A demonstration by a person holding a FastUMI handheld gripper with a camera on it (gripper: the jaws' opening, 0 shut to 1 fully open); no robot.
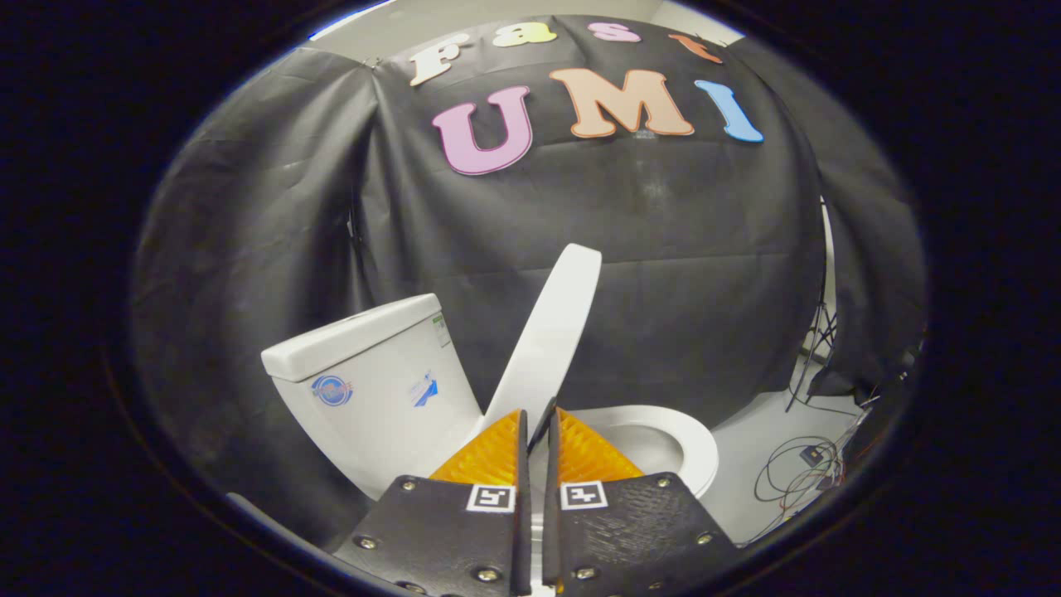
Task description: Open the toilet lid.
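Nearly closed claw by raised lid, tank

Black cloth wall, grey floor strewn with cables.

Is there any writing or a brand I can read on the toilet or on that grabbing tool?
None is legible.
Round sticker on the tank: too blurred to read.
Blue sticker on the tank: too blurred.
Small label at the tank's top corner: too small.
Square markers on the gripper: black-and-white patterns, no words. Its fingers are shut on the raised toilet lid.
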